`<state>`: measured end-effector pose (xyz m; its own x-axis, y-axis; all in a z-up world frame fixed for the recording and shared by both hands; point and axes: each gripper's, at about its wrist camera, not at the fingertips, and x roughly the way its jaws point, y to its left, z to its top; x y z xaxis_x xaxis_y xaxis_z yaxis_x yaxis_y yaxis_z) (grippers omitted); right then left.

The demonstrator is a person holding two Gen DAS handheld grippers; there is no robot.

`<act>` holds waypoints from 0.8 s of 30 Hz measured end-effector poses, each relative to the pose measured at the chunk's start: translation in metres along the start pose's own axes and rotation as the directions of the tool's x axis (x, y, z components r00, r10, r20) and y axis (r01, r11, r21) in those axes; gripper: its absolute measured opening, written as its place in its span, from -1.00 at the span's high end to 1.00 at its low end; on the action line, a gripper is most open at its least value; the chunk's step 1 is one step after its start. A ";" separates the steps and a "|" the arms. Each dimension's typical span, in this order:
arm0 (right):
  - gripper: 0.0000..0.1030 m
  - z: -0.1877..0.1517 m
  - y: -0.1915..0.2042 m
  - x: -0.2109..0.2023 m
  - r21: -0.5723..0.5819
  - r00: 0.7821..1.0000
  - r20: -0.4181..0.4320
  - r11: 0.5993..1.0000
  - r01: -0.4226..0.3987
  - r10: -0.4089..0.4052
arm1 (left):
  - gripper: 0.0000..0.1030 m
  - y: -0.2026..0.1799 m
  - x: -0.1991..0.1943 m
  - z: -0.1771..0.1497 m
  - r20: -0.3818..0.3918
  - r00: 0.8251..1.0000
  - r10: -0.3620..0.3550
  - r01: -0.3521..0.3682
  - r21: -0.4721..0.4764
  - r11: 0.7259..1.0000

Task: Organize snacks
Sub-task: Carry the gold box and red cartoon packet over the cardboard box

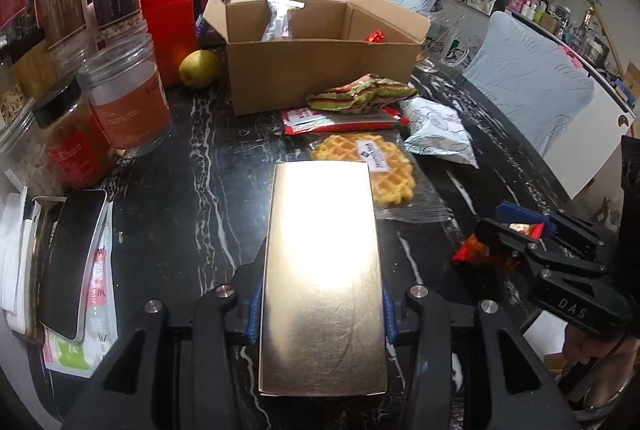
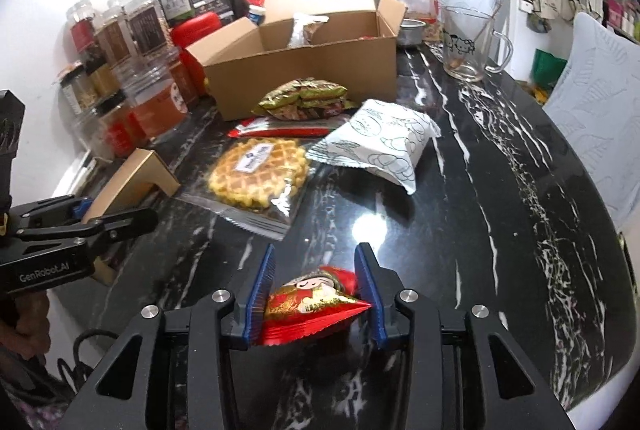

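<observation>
Black marble veined in white, that's the table [image 2: 460, 189] everything sits on, glossy enough to throw back a lamp's glare. The left gripper [image 1: 320, 294] has its jaws clamped on the sides of a flat gold box [image 1: 322, 270], held above the tabletop. The right gripper [image 2: 316, 294] is closed on a small red snack packet [image 2: 316, 306], both blue pads pressing its edges, just off the marble. Ahead, an open cardboard box [image 2: 304, 69] stands with a wrapped snack inside; in front of it lie a green-and-gold packet [image 2: 306, 101], a bagged waffle [image 2: 258, 171] and a white pouch [image 2: 380, 145]. Jars [image 1: 120, 89] crowd the left edge by the wall, a glass mug [image 2: 466, 41] stands far right, pale blue chair backs [image 1: 528, 93] ring the table.
</observation>
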<state>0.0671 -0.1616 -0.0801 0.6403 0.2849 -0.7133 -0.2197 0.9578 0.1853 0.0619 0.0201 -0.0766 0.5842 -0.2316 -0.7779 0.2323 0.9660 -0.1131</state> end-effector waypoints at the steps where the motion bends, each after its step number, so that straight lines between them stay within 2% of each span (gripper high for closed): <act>1: 0.22 -0.001 0.001 0.000 -0.005 1.000 -0.001 1.000 -0.004 0.004 | 0.15 -0.001 -0.001 0.000 0.003 1.000 0.000 0.000 0.001 1.000; 11: 0.24 -0.021 -0.001 0.013 0.005 0.995 -0.095 1.000 0.017 -0.016 | 0.15 -0.011 0.001 -0.004 -0.023 1.000 -0.012 0.012 0.023 1.000; 17: 0.25 -0.021 0.004 0.014 -0.029 0.994 -0.094 0.998 0.057 -0.060 | 0.15 -0.015 0.003 -0.004 -0.032 0.999 -0.025 0.026 0.034 0.999; 24: 0.32 -0.016 0.004 0.008 -0.017 0.996 -0.075 0.999 0.038 -0.039 | 0.15 -0.013 -0.002 0.003 -0.019 0.999 -0.035 0.036 0.038 0.999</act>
<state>0.0593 -0.1558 -0.0962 0.5913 0.2437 -0.7688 -0.2079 0.9671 0.1467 0.0597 0.0075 -0.0715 0.5603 -0.2633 -0.7853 0.2825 0.9520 -0.1177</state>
